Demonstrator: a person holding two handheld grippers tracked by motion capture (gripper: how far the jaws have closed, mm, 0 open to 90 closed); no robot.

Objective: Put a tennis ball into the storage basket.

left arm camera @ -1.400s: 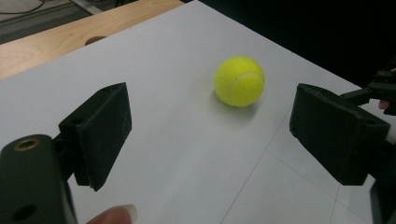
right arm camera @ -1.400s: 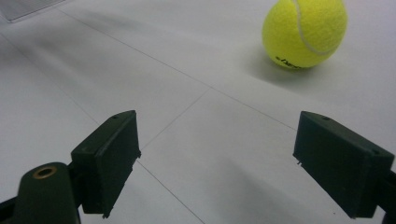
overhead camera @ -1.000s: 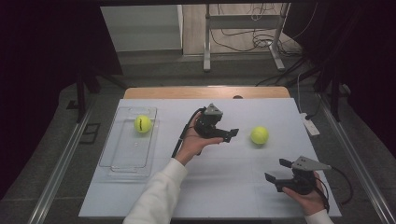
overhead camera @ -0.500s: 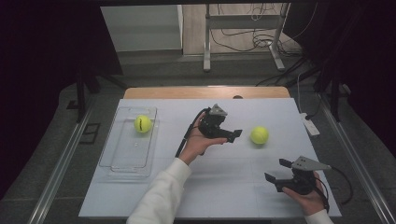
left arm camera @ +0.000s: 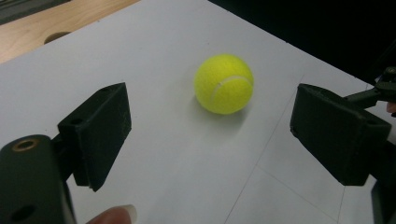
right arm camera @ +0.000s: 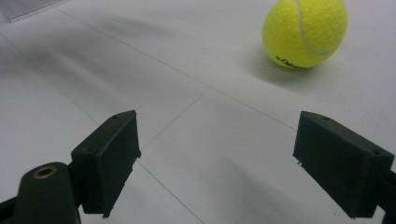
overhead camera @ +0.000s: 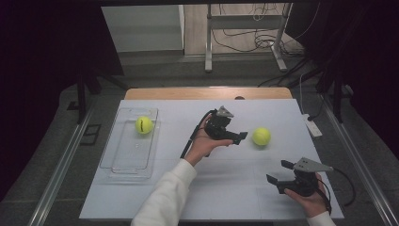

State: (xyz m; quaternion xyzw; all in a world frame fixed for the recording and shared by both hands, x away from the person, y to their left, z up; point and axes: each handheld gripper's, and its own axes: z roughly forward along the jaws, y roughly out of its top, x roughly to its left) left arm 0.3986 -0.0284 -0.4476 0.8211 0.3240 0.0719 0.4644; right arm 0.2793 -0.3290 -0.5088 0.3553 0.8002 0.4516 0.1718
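1. high view: your left gripper [overhead camera: 237, 136] is held above the middle of the white table [overhead camera: 235, 197], its jaws spread apart with nothing between them, pointing toward a yellow tennis ball [overhead camera: 261, 136]. the ball rests on the table just beside the jaw tips, not touching them.
2. high view: your right gripper [overhead camera: 280, 172] sits near the table's front right corner, well apart from the ball. its jaws stand wide and empty, pointing left.
3. high view: a second tennis ball [overhead camera: 144, 125] lies in the far end of a clear plastic tray [overhead camera: 123, 162] at the table's left side.
4. left gripper view: your left gripper [left arm camera: 210, 135] shows two black jaws spread wide, one at each side of the frame. the tennis ball [left arm camera: 224, 84] sits on the white surface ahead of them, between their lines but beyond the tips, untouched. a fingertip shows at the bottom edge.
5. right gripper view: your right gripper [right arm camera: 217, 154] has its jaws wide apart and empty. the tennis ball [right arm camera: 305, 32] sits at the upper right, far ahead of the jaws and nearer the right-hand one.
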